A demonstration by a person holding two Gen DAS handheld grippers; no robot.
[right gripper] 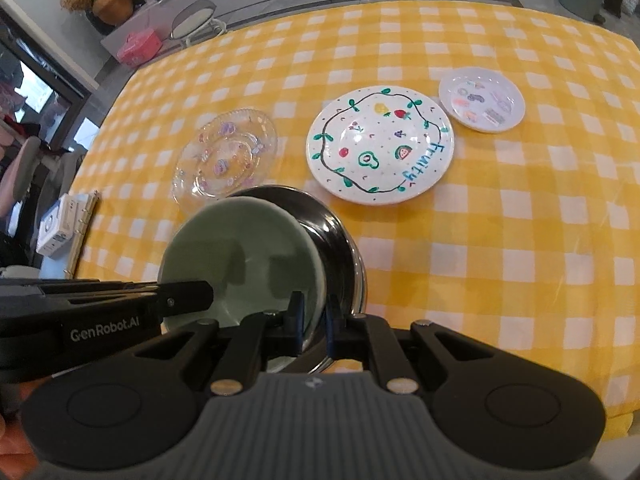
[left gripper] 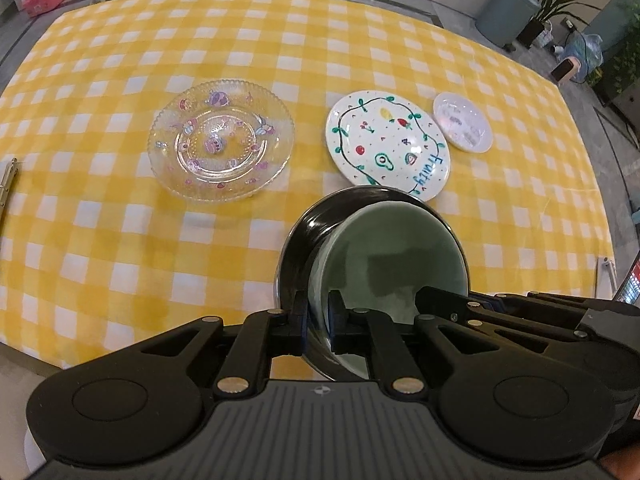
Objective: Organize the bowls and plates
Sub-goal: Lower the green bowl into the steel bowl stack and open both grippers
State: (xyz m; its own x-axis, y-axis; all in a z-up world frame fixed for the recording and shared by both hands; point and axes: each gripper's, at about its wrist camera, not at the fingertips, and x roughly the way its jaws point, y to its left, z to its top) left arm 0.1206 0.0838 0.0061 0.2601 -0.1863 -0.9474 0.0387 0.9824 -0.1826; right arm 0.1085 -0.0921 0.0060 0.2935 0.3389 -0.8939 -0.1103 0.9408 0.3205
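Held things: a green bowl (left gripper: 384, 256) is nested inside a black metal bowl (left gripper: 304, 240); both are tilted.
Left gripper (left gripper: 318, 320): it is closed on the near rim, with one finger outside the black wall and one inside the green bowl.
Right gripper (right gripper: 314, 320): it is closed on the rim of the same pair from the other side, so the stack is carried by both hands.
Key relation: the bowls lie directly ahead of both grippers, above the near part of the checked tablecloth (left gripper: 120, 240); neither hand is clearly nearer.
Plates: a glass plate (left gripper: 222, 140), a white fruit plate (left gripper: 386, 142) and a small white plate (left gripper: 462, 122) are laid in a row farther away, apart from each other.
Contents: nothing is seen in the green bowl, and the plates are bare.
Judgement: the bowls seem already stacked; the plates are probably still to be gathered.
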